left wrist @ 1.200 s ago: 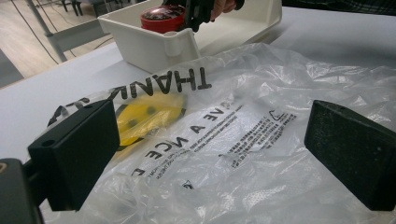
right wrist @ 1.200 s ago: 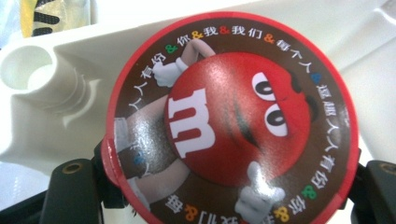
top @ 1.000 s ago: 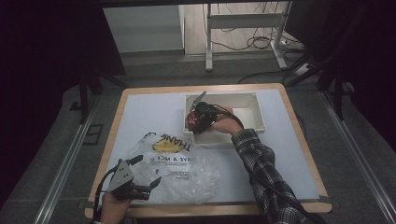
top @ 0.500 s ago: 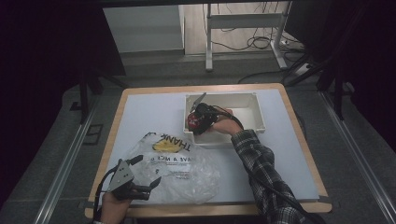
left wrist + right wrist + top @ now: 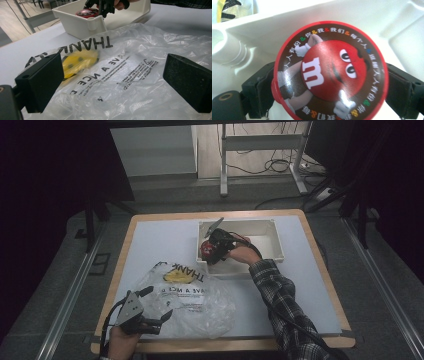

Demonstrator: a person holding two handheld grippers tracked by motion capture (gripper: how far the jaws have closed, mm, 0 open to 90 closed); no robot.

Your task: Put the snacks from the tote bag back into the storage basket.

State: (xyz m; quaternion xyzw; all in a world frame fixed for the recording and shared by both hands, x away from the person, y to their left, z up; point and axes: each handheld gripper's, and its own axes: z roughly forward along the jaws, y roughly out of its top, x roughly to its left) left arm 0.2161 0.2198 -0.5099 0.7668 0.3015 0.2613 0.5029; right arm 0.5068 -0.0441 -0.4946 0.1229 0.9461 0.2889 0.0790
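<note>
On the table (image 5: 150, 245) we find a bin (image 5: 270, 237) toward the far side, a candy tub (image 5: 206, 250) apparently resting in its left end, and a plastic bag (image 5: 192, 302) lying nearer, left of centre.

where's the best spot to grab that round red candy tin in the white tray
Grip the round red candy tin across its rim, one jaw on each opposite side edge, coming from above into the white tray. Its lid faces up and the tray walls block a level approach. The right gripper already straddles it that way; its jaws have just been opening.
</note>
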